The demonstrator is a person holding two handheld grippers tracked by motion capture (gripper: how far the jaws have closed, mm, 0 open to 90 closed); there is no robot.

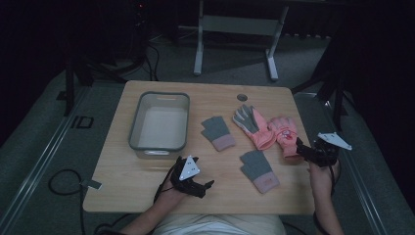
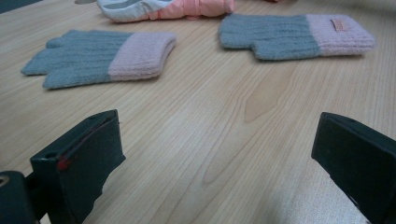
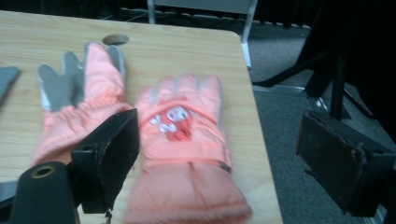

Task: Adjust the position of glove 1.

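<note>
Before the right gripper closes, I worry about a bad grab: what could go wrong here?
The pink glove with the cartoon patch lies by the table edge, so a nudge might slide it off. It also touches the other pink glove, so the open right gripper could snag both.

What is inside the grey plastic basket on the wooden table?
The grey plastic basket appears empty: its pale floor shows bare in the high view. The strip of floor just behind its near wall is hidden.
</note>
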